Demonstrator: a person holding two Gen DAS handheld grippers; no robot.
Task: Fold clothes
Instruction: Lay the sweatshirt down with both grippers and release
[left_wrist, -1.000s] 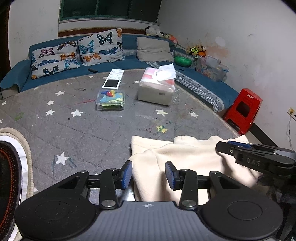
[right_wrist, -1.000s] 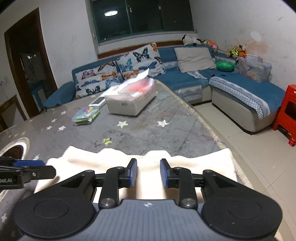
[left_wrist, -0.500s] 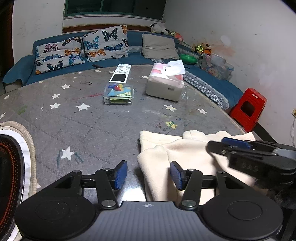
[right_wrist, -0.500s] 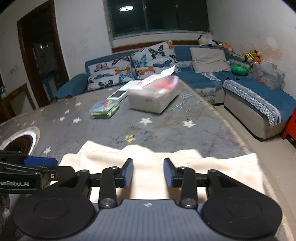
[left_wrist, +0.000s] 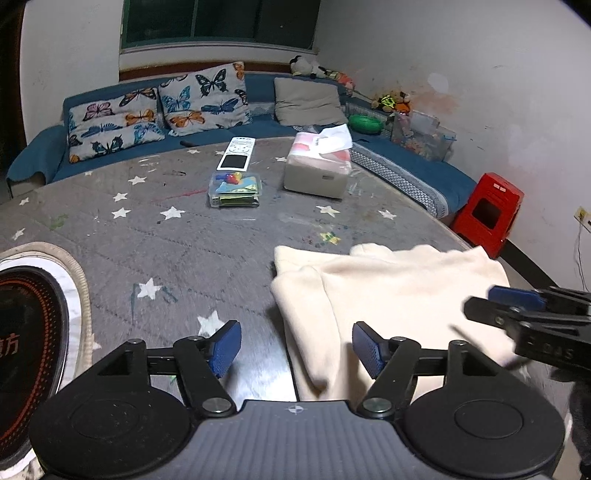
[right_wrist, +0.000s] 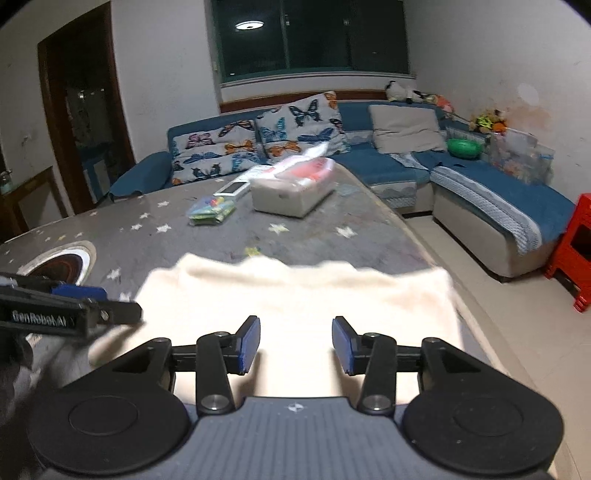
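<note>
Cream garment, laid doubled at the table's right edge for folding, is flanked by left gripper and right gripper, both spread wide, nothing held.

Grey star-print table, cream garment at its near right edge, tissue box, clear plastic box and remote toward the far edge, round cooktop at the left edge
</note>
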